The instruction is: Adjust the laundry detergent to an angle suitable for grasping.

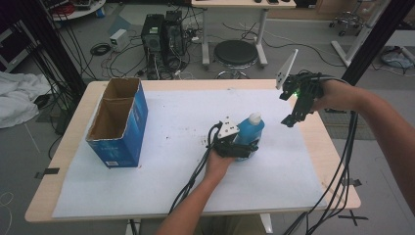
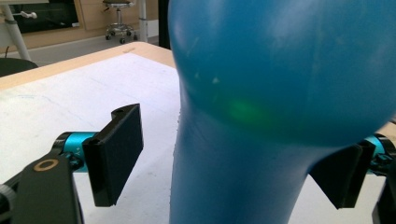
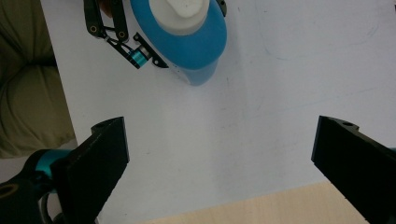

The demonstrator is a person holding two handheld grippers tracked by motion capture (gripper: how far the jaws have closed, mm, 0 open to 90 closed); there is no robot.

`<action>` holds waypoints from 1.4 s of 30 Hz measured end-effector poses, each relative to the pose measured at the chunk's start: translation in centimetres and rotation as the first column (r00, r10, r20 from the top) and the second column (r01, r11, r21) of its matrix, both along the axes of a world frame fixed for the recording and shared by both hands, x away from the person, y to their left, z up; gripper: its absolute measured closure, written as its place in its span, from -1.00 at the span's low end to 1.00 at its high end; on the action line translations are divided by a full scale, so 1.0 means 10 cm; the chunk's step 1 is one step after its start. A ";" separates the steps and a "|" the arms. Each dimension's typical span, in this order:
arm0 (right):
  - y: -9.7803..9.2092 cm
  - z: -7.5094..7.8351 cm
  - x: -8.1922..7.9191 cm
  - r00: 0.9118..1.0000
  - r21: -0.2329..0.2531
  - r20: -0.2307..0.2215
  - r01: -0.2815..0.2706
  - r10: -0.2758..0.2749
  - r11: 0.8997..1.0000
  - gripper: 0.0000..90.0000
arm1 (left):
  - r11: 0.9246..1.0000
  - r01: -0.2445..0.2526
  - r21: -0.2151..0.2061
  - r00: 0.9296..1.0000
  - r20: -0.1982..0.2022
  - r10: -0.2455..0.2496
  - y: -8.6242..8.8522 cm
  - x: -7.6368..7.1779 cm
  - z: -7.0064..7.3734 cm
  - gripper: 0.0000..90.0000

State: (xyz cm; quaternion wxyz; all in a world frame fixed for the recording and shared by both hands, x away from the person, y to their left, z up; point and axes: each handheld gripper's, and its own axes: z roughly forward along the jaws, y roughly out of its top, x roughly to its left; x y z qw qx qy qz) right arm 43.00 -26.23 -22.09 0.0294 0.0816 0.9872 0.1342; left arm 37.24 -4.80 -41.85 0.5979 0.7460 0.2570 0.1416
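The blue bottle (image 1: 248, 129) stands upright near the middle of the white sheet (image 1: 171, 147), well clear of every table (image 1: 78, 117) edge, long axis vertical, white cap (image 1: 254, 117) uppermost. The left gripper (image 1: 240, 147) straddles its base; jaws are spread, with a gap visible at the left jaw, so no firm grip is confirmed. The right gripper (image 1: 293, 119) hovers wide open above the right table edge, holding nothing. An open blue cardboard box (image 1: 117, 122) stands well apart at the left; bare sheet lies between.
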 end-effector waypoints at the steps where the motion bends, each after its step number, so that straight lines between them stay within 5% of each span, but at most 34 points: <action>1: 0.00 0.00 0.00 1.000 -0.001 0.000 0.003 -0.003 1.000 -0.93 | 1.000 -0.001 0.001 1.000 0.001 0.001 0.00 0.00 0.00 -0.59; 16: -0.01 0.00 0.00 1.000 0.000 -0.001 0.003 -0.003 1.000 -0.93 | 1.000 -0.008 0.010 0.999 0.036 0.007 -0.03 -0.03 0.01 -0.32; 21: 0.00 0.00 0.00 1.000 0.002 0.001 0.002 -0.002 1.000 -0.93 | 1.000 0.008 0.022 0.998 0.063 -0.009 -0.05 -0.06 0.03 -0.07; 35: -0.03 0.02 -0.01 1.000 0.009 0.007 0.006 -0.007 1.000 -0.93 | 0.999 0.000 0.035 0.998 0.070 -0.002 -0.01 -0.06 0.05 -0.02; 42: -0.03 0.04 -0.04 1.000 0.009 0.010 0.011 -0.011 1.000 -0.93 | 1.000 0.026 0.015 0.996 0.089 -0.027 0.15 -0.04 0.19 -0.01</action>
